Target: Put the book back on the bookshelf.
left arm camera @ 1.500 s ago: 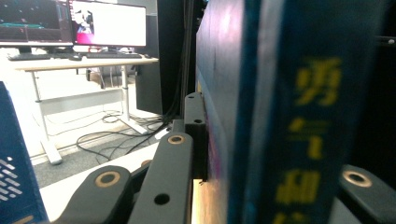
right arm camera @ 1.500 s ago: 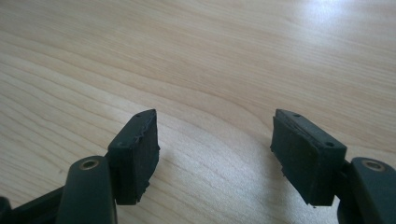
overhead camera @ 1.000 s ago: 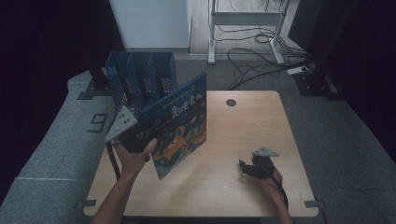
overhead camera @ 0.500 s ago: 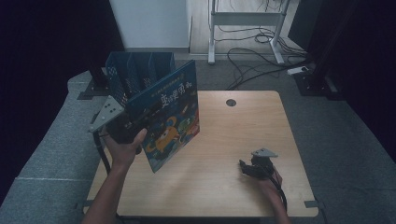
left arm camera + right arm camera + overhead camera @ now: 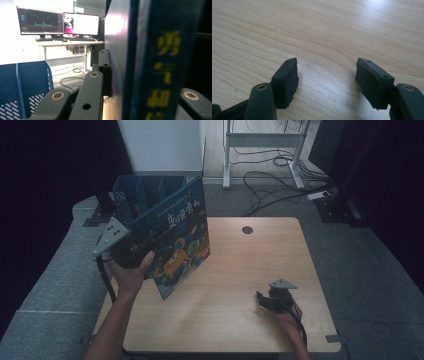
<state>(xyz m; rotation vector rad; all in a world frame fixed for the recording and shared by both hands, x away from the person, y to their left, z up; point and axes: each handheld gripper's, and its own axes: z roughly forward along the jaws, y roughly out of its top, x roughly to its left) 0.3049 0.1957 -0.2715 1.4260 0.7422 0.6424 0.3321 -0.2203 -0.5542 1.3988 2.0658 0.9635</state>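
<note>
Lifted a bit more: left gripper (image 5: 131, 251) has the picture book (image 5: 172, 242) clamped by its spine, upright, swung closer to the blue file rack (image 5: 131, 195); prob slotting it next. Right gripper (image 5: 272, 301) rests on the table (image 5: 250, 270), jaws apart w/ nothing between, just narrowed slightly.

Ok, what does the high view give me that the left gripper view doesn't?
High view: the picture cover of the book, the wooden table, the hand around the left tongs, and the right tongs resting open on the tabletop. Left gripper view: yellow lettering on the spine close up, and two monitors on a desk behind. Shared: the book clamped in the left tongs, and the blue file rack beside it.
</note>
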